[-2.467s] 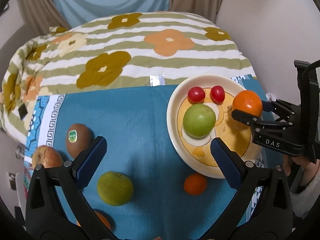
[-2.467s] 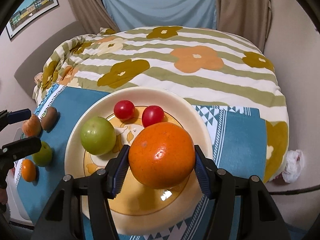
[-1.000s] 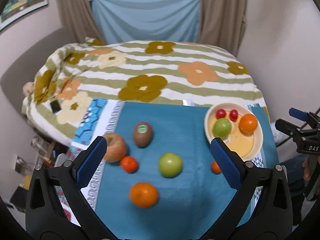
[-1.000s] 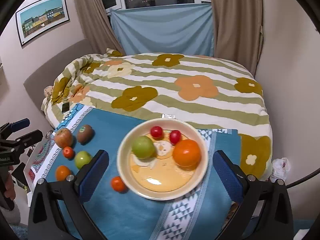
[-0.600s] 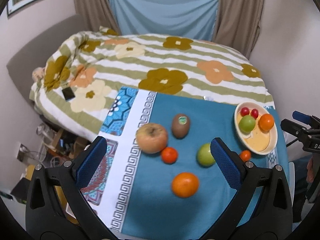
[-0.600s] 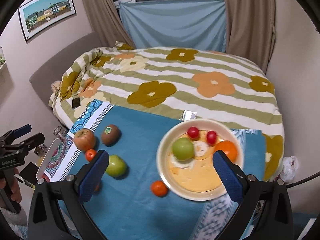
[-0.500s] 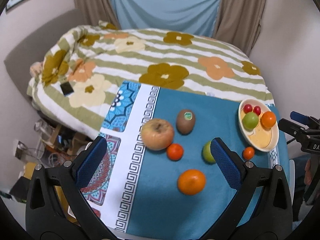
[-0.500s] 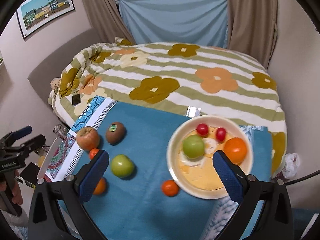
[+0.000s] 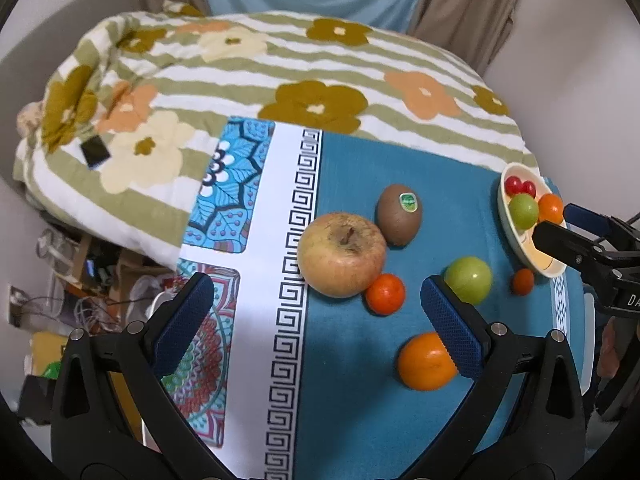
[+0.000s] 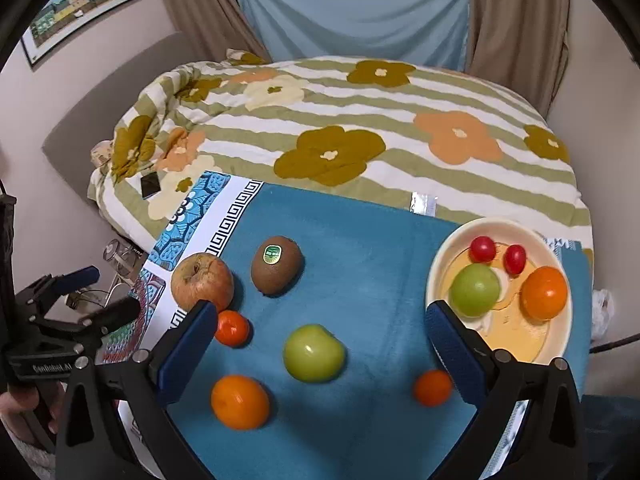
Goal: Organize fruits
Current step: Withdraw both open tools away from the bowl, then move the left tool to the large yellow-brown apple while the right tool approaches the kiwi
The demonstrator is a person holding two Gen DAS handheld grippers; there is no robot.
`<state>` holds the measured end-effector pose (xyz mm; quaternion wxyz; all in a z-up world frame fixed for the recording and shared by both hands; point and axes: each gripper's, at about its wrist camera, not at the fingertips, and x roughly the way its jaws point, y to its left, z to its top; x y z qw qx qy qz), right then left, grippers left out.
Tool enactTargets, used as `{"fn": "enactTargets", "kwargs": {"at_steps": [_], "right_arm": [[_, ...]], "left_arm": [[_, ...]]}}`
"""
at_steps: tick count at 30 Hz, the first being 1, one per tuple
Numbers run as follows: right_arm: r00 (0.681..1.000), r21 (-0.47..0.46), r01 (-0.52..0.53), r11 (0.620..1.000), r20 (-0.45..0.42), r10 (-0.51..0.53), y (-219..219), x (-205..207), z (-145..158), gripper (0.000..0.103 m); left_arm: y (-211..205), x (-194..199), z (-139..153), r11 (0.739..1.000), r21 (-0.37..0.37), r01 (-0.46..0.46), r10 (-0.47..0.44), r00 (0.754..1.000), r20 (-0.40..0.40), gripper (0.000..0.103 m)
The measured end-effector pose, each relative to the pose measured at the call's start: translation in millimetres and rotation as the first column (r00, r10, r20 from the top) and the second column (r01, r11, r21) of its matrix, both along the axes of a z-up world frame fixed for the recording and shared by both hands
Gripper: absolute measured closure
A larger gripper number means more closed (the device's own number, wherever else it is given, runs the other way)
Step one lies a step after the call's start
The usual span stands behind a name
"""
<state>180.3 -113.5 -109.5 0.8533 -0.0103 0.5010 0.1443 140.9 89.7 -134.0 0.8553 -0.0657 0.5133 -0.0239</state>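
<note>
On the blue cloth lie a russet apple (image 9: 342,254), a kiwi (image 9: 399,215), a green apple (image 9: 469,280), a small tangerine (image 9: 385,294), a large orange (image 9: 426,361) and a tiny tangerine (image 9: 523,281). My left gripper (image 9: 316,312) is open just in front of the russet apple. A cream plate (image 10: 442,258) at the right holds a green apple (image 10: 475,289), an orange (image 10: 545,293) and two cherry tomatoes (image 10: 483,249). My right gripper (image 10: 320,340) hangs open above the loose green apple (image 10: 314,353), holding nothing.
The cloth (image 10: 360,240) lies on a bed with a flowered striped quilt (image 10: 360,120). A phone (image 10: 150,185) rests on the quilt at the left. Floor clutter (image 9: 92,280) sits off the bed's left edge. A hand (image 10: 24,412) holds the left gripper's handle.
The right gripper released the orange onto the plate, opened, and drew back and leftward. The left gripper also pulled back, then swung left and closed in on the russet apple.
</note>
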Motion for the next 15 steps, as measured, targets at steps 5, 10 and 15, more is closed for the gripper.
{"fn": "enactTargets", "kwargs": {"at_steps": [5, 10, 15], "right_arm": [[1.000, -0.003, -0.004, 1.000, -0.029, 0.004, 12, 15, -20, 0.000], [0.996, -0.026, -0.081, 0.996, -0.046, 0.080, 22, 30, -39, 0.000], [0.977, -0.059, -0.208, 0.976, -0.050, 0.205, 26, 45, -54, 0.000]], "left_arm": [[0, 19, -26, 1.000, -0.022, 0.021, -0.022, 0.999, -0.048, 0.000], [-7, 33, -46, 0.999, -0.033, 0.022, -0.024, 0.997, -0.079, 0.000], [-17, 43, -59, 0.999, -0.039, 0.003, -0.007, 0.995, -0.096, 0.000]]}}
